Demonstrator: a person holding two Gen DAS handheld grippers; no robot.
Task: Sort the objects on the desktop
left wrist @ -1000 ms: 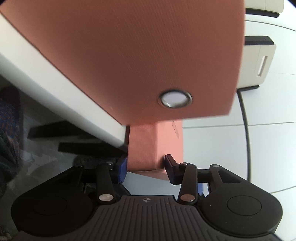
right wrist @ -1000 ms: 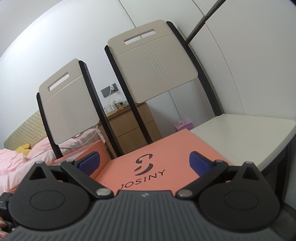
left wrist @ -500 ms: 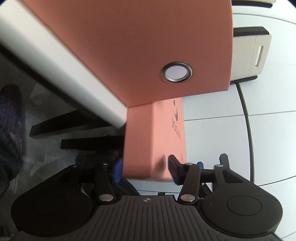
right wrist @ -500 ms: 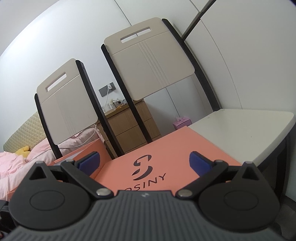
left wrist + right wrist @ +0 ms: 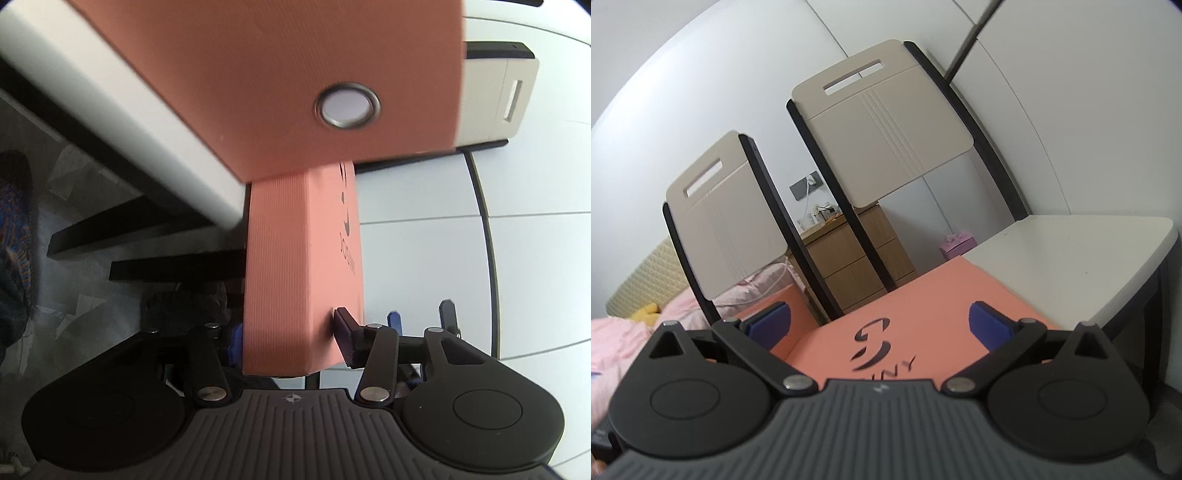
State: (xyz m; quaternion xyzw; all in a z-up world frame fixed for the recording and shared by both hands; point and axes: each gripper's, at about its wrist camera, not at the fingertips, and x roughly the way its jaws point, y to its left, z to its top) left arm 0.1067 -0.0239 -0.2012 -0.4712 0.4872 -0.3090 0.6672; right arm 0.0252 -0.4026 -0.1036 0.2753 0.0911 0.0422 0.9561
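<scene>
A salmon-pink box lid with a dark logo on its top face is clamped by its side wall in my left gripper. Behind it the matching pink box base with a metal eyelet fills the upper view and rests on the white table. In the right wrist view the lid's logo face lies under my right gripper, whose blue pads stand wide apart above it, touching nothing.
Two beige chairs with black frames stand at the table's far side. A wooden drawer chest, a pink-covered bed and a white wall lie beyond. The white table's corner is at the right.
The lid has swung in my left gripper, showing more of its side wall. The right gripper's view has shifted slightly; its jaws stay open.
</scene>
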